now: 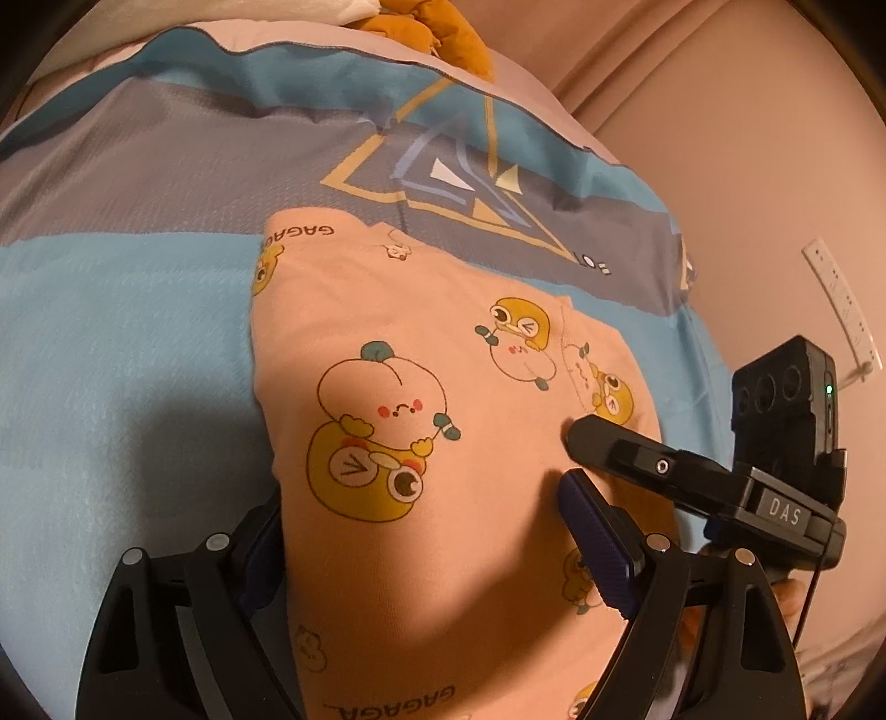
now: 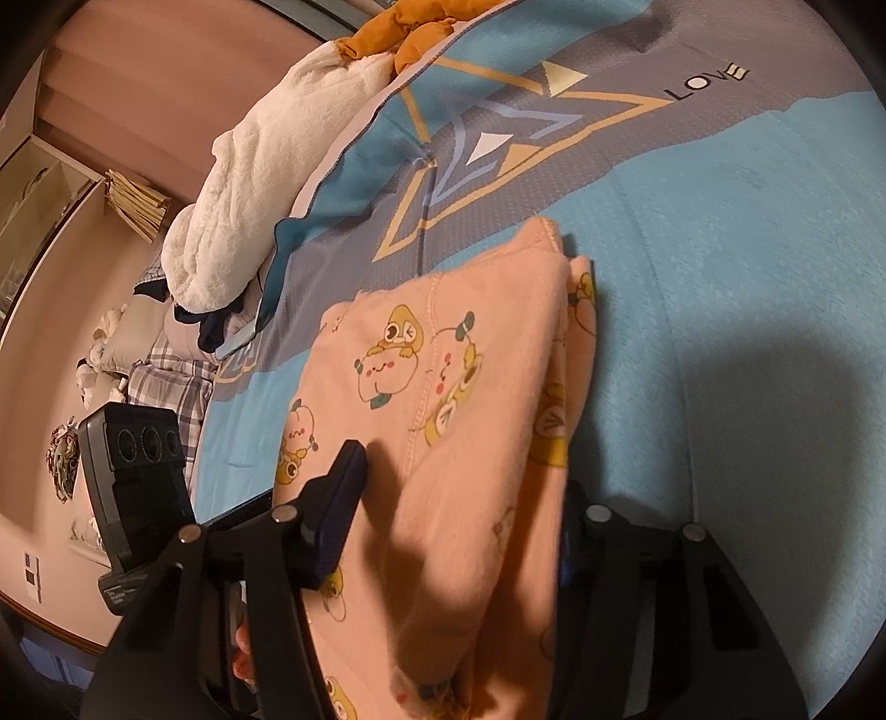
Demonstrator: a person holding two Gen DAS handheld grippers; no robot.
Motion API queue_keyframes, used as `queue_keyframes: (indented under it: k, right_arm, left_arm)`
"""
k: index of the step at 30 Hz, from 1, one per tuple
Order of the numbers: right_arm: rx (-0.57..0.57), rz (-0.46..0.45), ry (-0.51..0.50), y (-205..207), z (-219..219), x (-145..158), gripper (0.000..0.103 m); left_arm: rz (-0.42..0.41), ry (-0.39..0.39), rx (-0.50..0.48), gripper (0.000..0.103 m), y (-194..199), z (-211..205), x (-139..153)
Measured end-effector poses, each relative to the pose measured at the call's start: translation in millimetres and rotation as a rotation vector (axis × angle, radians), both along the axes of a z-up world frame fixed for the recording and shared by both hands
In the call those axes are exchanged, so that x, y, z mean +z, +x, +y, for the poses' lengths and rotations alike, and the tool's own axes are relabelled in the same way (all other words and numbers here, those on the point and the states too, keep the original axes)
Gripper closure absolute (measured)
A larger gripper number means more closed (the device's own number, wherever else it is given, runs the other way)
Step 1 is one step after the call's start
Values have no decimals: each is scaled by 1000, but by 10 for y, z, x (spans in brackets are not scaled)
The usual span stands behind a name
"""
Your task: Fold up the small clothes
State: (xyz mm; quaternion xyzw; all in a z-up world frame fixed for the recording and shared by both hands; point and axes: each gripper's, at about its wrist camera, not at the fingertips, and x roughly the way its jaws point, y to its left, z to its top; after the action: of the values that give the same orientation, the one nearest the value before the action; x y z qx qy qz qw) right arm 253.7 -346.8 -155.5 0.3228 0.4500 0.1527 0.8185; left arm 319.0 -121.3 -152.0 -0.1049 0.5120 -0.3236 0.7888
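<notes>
A pink garment (image 1: 443, 387) printed with yellow ducks lies folded on the blue and grey bedcover (image 1: 138, 310). My left gripper (image 1: 421, 498) is open and straddles the garment's near end: its left finger sits at the cloth's left edge and its right pad rests on top. A finger of my right gripper (image 1: 598, 440) rests on the garment's right side. In the right wrist view the same garment (image 2: 459, 343) bulges up between the fingers of my right gripper (image 2: 459, 476). The left pad (image 2: 338, 515) stands beside the cloth. The right finger is half hidden behind the folded edge. No firm pinch shows.
A white fluffy blanket (image 2: 243, 183) and an orange plush toy (image 2: 410, 33) lie at the bed's far end. Checked cloth (image 2: 166, 376) is piled beyond the bed's side edge. A hand (image 2: 243, 648) holds the left gripper's handle. A white power strip (image 1: 841, 310) is at right.
</notes>
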Motion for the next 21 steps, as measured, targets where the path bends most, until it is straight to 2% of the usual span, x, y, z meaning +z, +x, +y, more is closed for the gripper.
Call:
queue_keyframes:
  k: [8,21]
  right_arm:
    - [4,-6,-15,14,7,-9,53]
    - [16,-11,-84,33,68,7,58]
  left_arm:
    - [-20,42,9,30,-13,21,8]
    - [-25,65,25,33,-31,0,9]
